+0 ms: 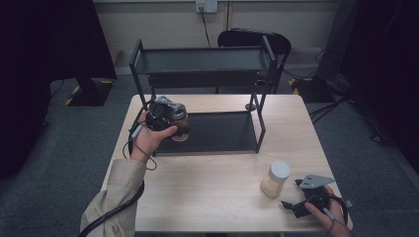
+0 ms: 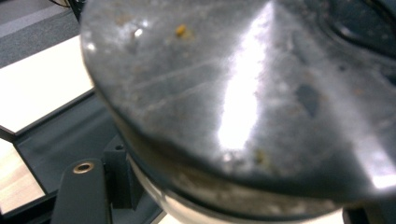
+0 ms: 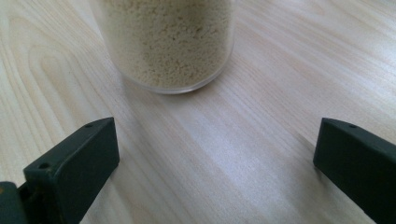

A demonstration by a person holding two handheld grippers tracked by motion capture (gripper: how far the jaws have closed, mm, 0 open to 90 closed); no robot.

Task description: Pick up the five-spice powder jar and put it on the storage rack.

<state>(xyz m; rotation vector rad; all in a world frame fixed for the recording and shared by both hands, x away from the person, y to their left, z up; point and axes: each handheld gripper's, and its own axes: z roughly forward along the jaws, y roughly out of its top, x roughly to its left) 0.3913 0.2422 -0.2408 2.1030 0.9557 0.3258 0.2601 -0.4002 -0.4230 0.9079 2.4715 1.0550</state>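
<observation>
- My left gripper (image 1: 174, 120) is clamped on a dark jar (image 1: 180, 123), held over the rack's lower shelf (image 1: 222, 133).
- My right gripper (image 1: 296, 195) rests on the table (image 1: 207, 182), jaws wide, just beside the pale jar (image 1: 275, 178).

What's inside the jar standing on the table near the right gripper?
The jar holds pale, fine grains, filling its clear wall as seen in the right gripper view. A white lid covers the top, so the fill level beneath it is hidden.
</observation>
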